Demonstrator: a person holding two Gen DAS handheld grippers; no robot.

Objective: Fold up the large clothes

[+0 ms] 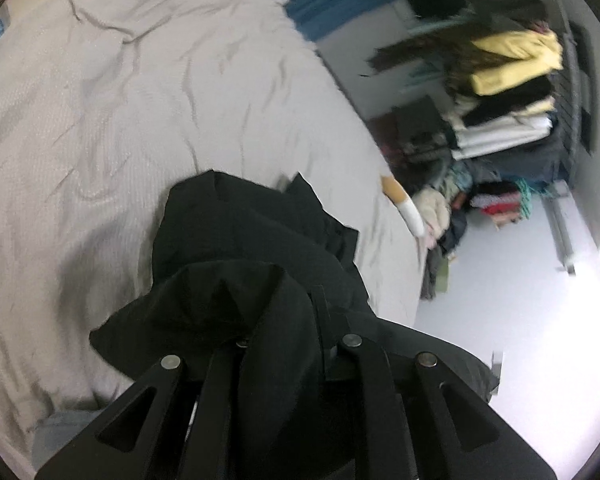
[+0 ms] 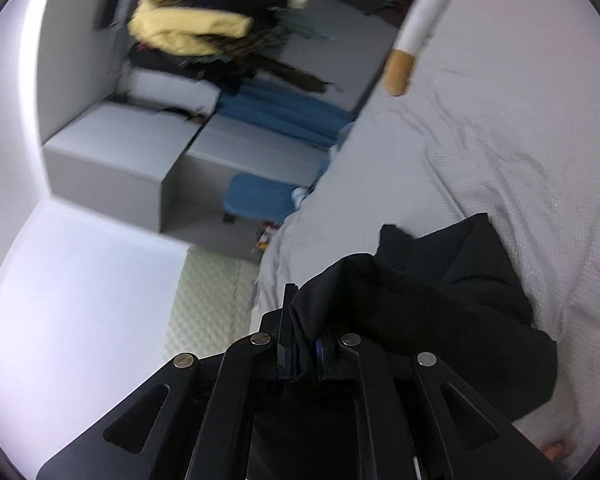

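Over grey bed [image 1: 120, 120], both grippers pinching black garment [image 1: 252, 240], folded stack [image 1: 508, 120] left-view only.

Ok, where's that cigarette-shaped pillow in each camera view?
Left wrist: the white and tan cigarette-shaped pillow lies right of centre, at the bed's edge.
Right wrist: it sits top right, at the bed's edge.
Shared landmark: the yellow garment on the clothes pile.

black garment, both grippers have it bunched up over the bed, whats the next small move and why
Probably draw the two grippers apart to stretch the cloth flat. The black garment hangs crumpled, with the left gripper and the right gripper each shut on a fold of it. It lies in a heap on the grey bedspread, so no edge is yet straight enough to fold along.
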